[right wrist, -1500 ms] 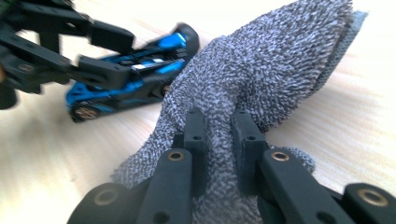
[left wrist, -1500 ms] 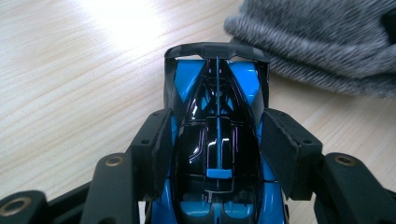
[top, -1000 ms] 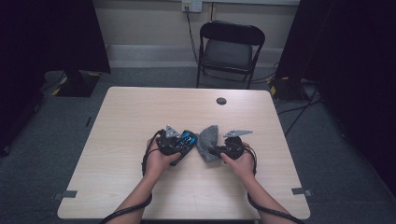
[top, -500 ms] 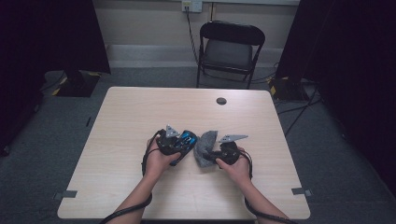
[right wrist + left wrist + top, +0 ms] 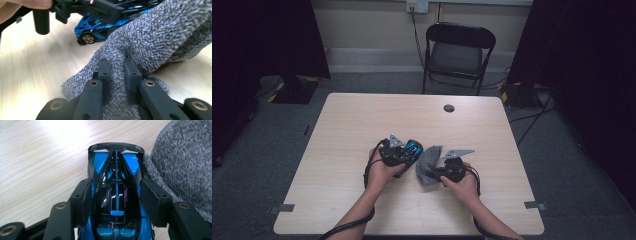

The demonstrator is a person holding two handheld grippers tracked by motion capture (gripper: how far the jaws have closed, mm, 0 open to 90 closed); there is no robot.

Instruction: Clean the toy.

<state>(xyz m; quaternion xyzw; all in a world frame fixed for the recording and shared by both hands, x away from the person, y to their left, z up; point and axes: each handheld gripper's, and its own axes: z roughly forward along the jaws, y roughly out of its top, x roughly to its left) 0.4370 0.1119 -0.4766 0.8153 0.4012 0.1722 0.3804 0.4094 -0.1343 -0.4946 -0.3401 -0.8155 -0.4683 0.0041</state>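
A blue and black toy car (image 5: 116, 195) sits between the pads of my left gripper (image 5: 115, 195), which is shut on its body; the same toy car (image 5: 411, 150) lies at the table's middle in the high view, its gold-spoked wheel (image 5: 88, 38) resting on the wood. My left gripper (image 5: 404, 152) stays on it. A grey fuzzy cloth (image 5: 150, 40) is pinched in my right gripper (image 5: 117, 71), whose pads press a fold of it. The grey cloth (image 5: 428, 165) touches the car's right side, with my right gripper (image 5: 437, 172) behind it. The cloth (image 5: 185, 162) bulges beside the car.
The light wooden table (image 5: 362, 125) has a small dark round hole cover (image 5: 449, 108) near its far edge. A black folding chair (image 5: 458, 52) stands behind the table. Tape marks (image 5: 533, 205) lie at the near corners.
My right gripper has carried the grey cloth leftward, up against the toy car. The left gripper and the car have stayed put.
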